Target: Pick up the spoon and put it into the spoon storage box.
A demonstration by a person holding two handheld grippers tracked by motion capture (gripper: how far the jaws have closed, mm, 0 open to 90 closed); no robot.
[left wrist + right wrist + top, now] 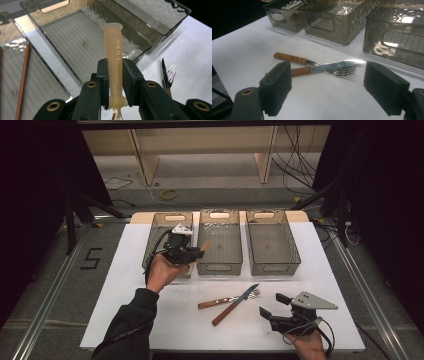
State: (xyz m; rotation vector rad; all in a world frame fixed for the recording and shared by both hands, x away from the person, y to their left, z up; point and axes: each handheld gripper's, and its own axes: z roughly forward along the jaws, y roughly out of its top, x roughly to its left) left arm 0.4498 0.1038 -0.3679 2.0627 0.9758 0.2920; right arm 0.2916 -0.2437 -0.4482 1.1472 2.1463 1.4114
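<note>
My left gripper (196,252) is shut on a utensil's pale peach handle (114,50). The handle sticks out past the jaws, above the near end of the middle bin (220,265). A bit of metal shows below the jaws; the utensil's head is hidden. A knife (235,305) with a wooden handle lies crossed over a wooden-handled fork (212,303) on the white table. In the right gripper view the knife (332,66) and the fork (291,58) lie just ahead of my right gripper (328,91), which stands open with nothing between its jaws. That right gripper (272,306) sits at the near right.
Three clear grey bins stand in a row at the back: left bin (154,227), middle, right bin (274,265). A thin brown stick (23,82) lies in the left bin. The white table cover (125,285) ends close to my hands at the front.
</note>
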